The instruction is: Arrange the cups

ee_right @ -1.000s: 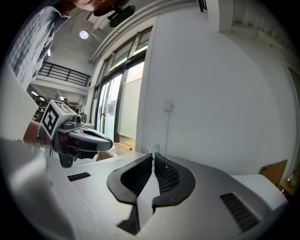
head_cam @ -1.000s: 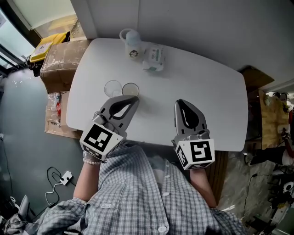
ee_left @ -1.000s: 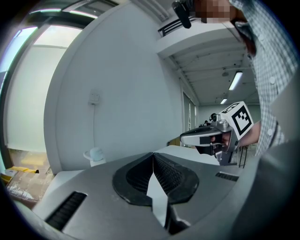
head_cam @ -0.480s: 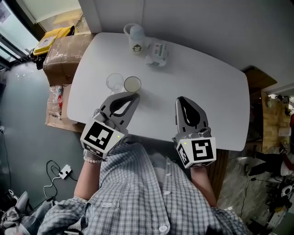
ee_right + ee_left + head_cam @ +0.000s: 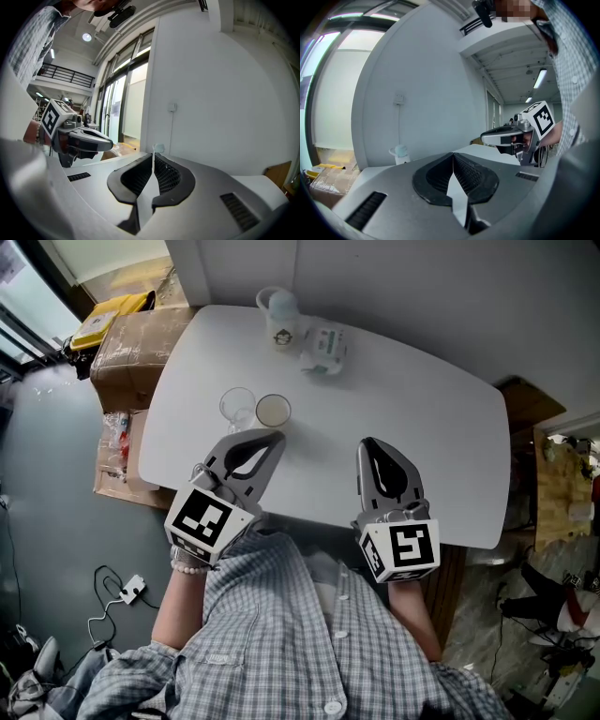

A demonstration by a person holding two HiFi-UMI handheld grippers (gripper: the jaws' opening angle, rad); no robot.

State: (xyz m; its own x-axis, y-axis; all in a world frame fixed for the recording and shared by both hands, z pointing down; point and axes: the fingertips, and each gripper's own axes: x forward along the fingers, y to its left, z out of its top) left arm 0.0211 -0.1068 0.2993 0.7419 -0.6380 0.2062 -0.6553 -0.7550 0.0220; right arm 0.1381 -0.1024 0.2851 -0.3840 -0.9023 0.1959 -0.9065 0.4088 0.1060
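Observation:
Four cups stand on the white table (image 5: 412,418). A clear glass (image 5: 236,407) and a tan-filled glass (image 5: 273,411) stand side by side at the near left. At the far edge are a white mug with a pale blue lid (image 5: 281,321) and a white patterned cup (image 5: 323,347). My left gripper (image 5: 273,438) is shut and empty, its tip just short of the tan-filled glass. My right gripper (image 5: 369,446) is shut and empty over the table's middle front. The left gripper view shows its shut jaws (image 5: 453,154), the lidded mug (image 5: 400,154) and the right gripper (image 5: 513,136).
Cardboard boxes (image 5: 129,354) and a yellow item (image 5: 103,322) sit on the floor left of the table. A white wall runs behind the table. Wooden boards (image 5: 525,395) lie at the right. A plug and cable (image 5: 131,596) lie on the floor near left.
The head view has shifted slightly, so the cups sit a little higher in frame. The left gripper's tip is a bit farther from the two glasses. Both grippers stay shut.

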